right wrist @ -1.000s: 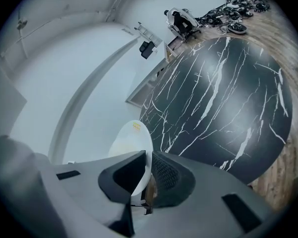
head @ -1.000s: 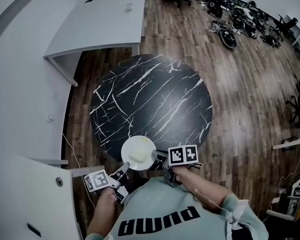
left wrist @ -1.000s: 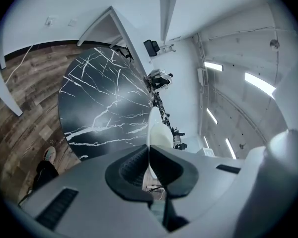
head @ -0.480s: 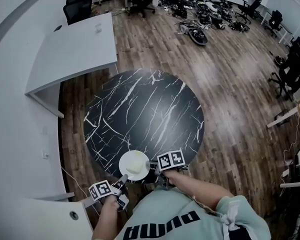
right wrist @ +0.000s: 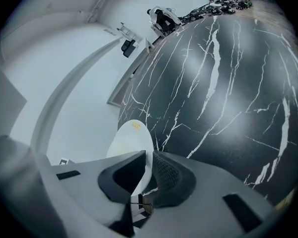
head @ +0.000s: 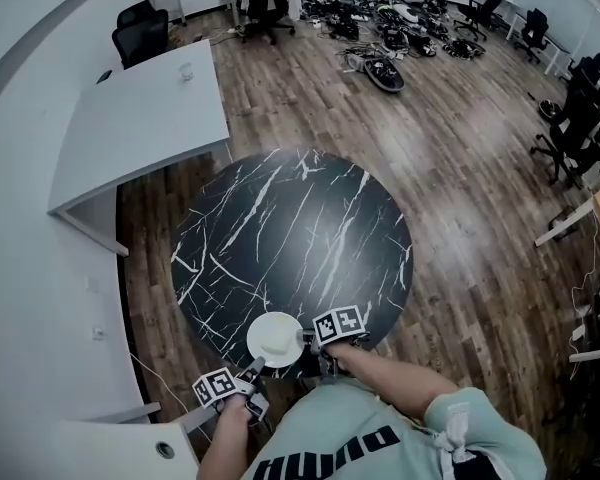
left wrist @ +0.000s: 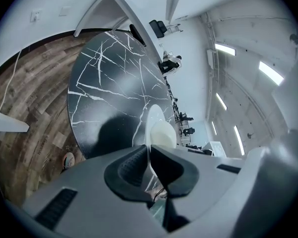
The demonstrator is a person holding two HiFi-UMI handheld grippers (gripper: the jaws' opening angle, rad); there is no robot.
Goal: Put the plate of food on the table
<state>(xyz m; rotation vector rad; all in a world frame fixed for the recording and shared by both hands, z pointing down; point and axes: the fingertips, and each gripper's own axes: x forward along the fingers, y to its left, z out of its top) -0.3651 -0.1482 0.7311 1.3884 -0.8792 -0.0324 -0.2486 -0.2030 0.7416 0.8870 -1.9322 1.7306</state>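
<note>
**Plate (head: 275, 338) held over the counter's (head: 290, 218) near edge**

The plate, with pale food (left wrist: 162, 132) on it, hangs at the round black counter's near rim; I can't tell whether it touches. The left hand-held gripper (head: 251, 367) pinches its near-left rim and the right hand-held gripper (head: 306, 337) pinches its right rim. Bare counter lies straight ahead of both.

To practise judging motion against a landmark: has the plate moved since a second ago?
Yes. The plate has come slightly farther in from the near edge of the round table.
</note>
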